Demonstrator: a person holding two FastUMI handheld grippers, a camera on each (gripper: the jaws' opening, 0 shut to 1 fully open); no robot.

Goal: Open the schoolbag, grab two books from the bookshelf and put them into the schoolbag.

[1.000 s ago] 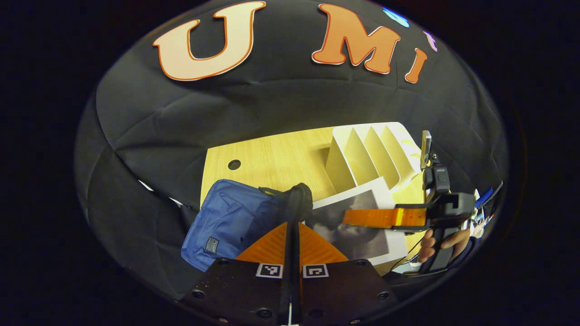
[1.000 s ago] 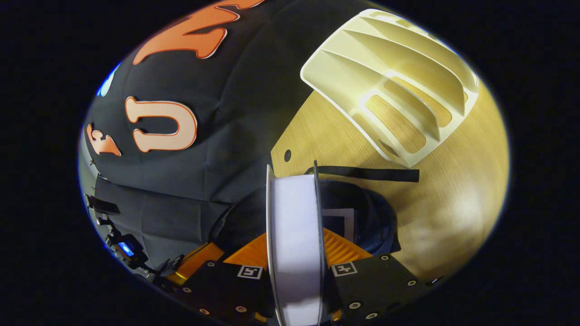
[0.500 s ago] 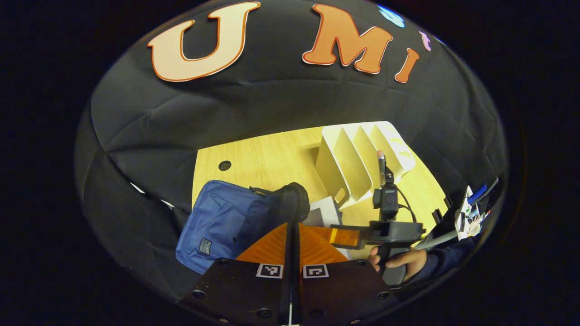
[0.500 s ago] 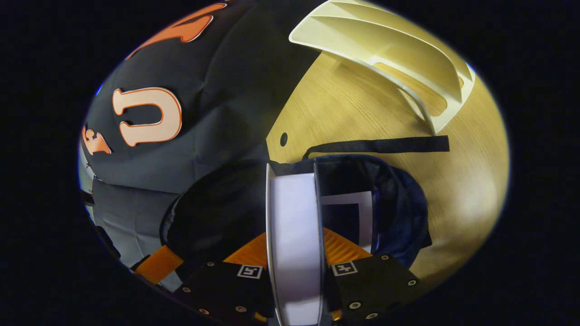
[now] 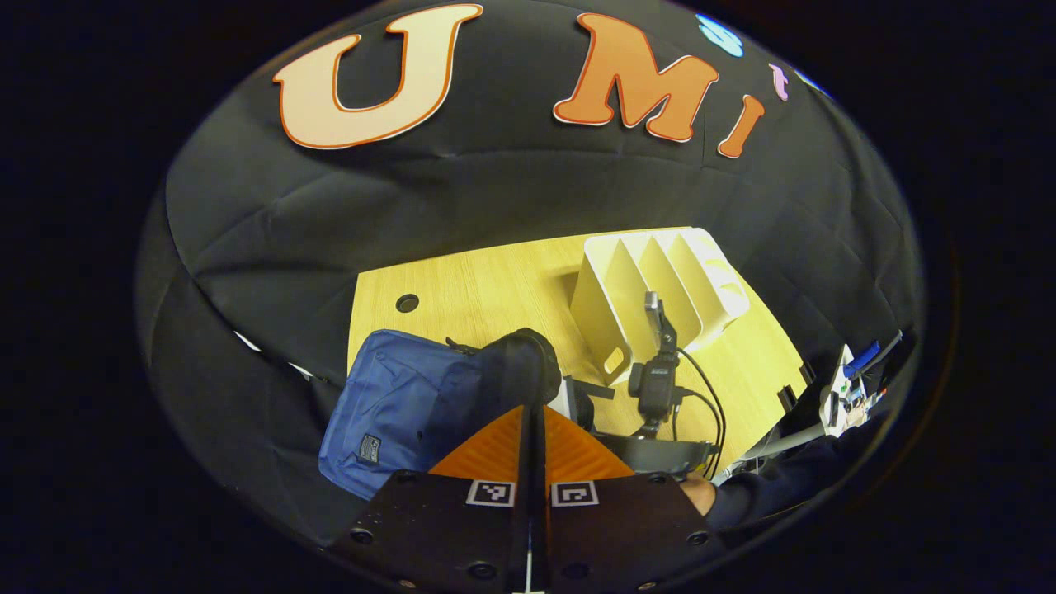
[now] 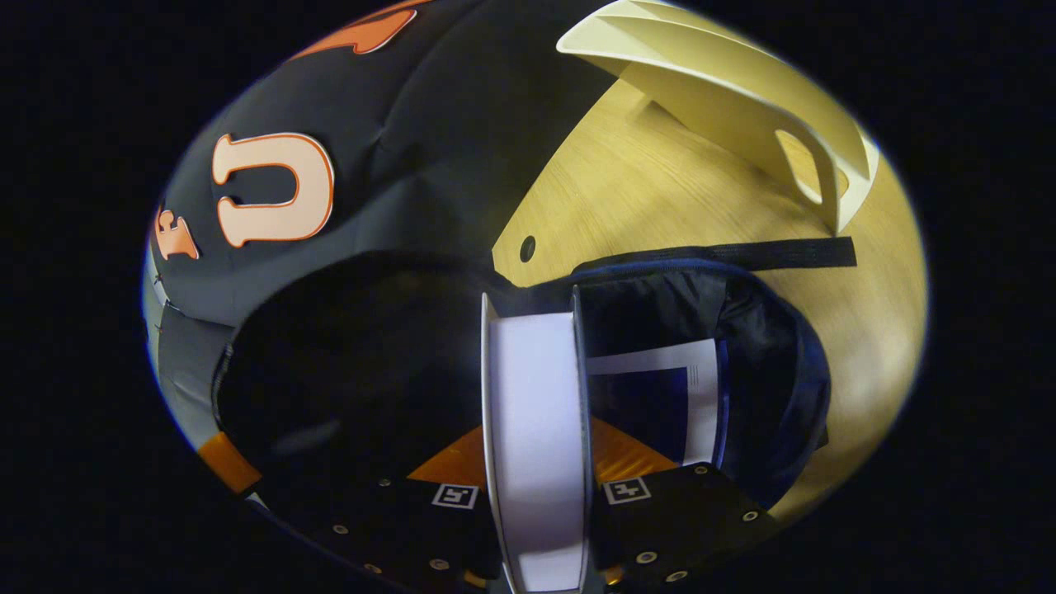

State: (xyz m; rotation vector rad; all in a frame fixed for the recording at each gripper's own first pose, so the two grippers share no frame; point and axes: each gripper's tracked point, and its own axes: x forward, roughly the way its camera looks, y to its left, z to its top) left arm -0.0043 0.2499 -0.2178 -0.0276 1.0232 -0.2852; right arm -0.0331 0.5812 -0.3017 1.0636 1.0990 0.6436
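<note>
Here the right gripper (image 6: 535,462), clenched across a stiff book (image 6: 535,412), lowers it edgewise while the left gripper (image 5: 528,429), pinching the schoolbag's (image 5: 396,404) limp rim, holds the mouth wide.

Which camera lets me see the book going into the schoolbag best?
The right gripper view. The book sits edge-on between that gripper's fingers, over the schoolbag's open mouth, where another book already lies. The left gripper view shows the schoolbag from outside, with just a pale sliver of book at its opening.
</note>
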